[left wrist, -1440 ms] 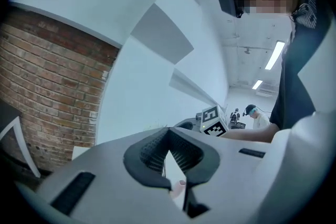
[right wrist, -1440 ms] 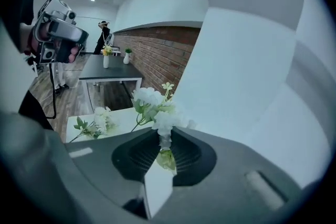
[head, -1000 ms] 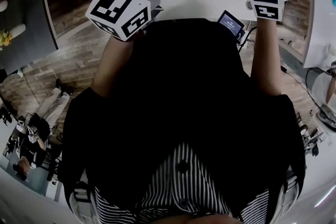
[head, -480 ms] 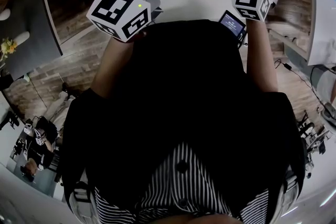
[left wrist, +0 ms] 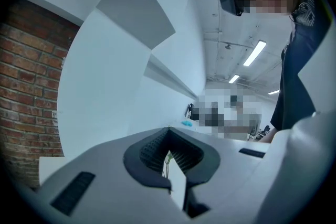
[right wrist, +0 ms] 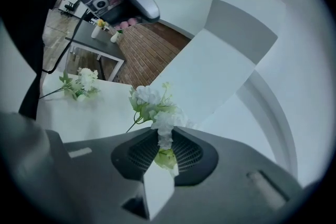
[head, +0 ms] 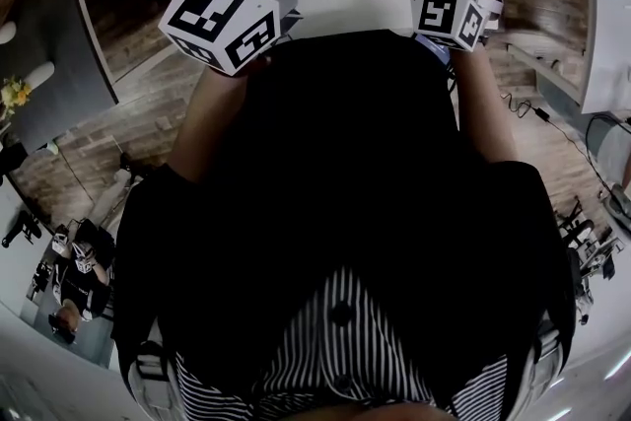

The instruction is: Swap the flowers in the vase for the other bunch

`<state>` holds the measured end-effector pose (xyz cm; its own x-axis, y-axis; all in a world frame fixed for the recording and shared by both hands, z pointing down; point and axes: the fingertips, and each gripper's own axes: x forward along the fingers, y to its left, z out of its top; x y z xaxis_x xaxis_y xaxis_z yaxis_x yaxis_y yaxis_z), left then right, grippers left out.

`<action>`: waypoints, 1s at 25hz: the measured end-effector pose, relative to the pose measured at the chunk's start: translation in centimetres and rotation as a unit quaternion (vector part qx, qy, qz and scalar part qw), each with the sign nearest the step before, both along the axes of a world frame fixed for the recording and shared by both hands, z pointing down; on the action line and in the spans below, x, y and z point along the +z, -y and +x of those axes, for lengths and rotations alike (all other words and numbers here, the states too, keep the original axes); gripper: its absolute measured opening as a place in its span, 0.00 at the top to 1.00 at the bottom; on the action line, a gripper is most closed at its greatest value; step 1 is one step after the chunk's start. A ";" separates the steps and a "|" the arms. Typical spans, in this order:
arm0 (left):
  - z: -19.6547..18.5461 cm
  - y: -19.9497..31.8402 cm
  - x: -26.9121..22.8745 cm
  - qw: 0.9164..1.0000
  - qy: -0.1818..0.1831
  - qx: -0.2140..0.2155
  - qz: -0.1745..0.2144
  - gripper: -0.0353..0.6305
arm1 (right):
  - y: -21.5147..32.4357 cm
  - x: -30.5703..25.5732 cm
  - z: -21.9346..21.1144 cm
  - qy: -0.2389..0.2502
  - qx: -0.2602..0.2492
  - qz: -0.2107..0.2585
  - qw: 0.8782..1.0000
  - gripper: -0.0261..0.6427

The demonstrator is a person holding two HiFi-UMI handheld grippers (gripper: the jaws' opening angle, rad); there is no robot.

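Currently, a white flower bunch (right wrist: pixel 157 110) is pinched between the pads of the right gripper (right wrist: pixel 164 140) above the white table (right wrist: pixel 100 115), on which a second bunch (right wrist: pixel 79 84) is laid. The left gripper (left wrist: pixel 169 157) is seen with jaws pressed together.

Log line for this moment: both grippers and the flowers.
right gripper: shut on white flowers | left gripper: shut, above table | other bunch: lying on table
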<state>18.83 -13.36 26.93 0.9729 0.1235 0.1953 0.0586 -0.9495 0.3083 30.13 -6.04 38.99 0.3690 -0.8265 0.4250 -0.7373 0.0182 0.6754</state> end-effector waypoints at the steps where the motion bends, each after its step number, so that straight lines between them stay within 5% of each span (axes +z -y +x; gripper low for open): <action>1: 0.1 -0.1 0.0 1.000 0.000 0.002 -0.001 0.95 | -0.4 0.6 -0.5 -0.001 -0.009 -0.008 1.000 0.86; 12: 0.9 -1.7 0.4 1.000 -0.002 0.028 -0.010 0.95 | -3.7 6.6 -4.4 0.043 -0.063 -0.108 0.991 0.70; 18: 0.6 -1.9 0.2 0.999 -0.003 0.030 -0.013 0.95 | -4.8 3.7 -5.2 0.125 -0.076 -0.095 0.985 0.64; 23: 0.6 -2.2 0.0 0.999 -0.009 0.037 -0.015 0.95 | -5.7 -3.7 -5.8 0.317 -0.083 0.010 0.945 0.65; 25: 0.8 -2.3 -0.3 0.999 -0.014 0.040 -0.017 0.95 | -5.1 -7.1 -6.1 0.370 -0.099 0.054 0.922 0.76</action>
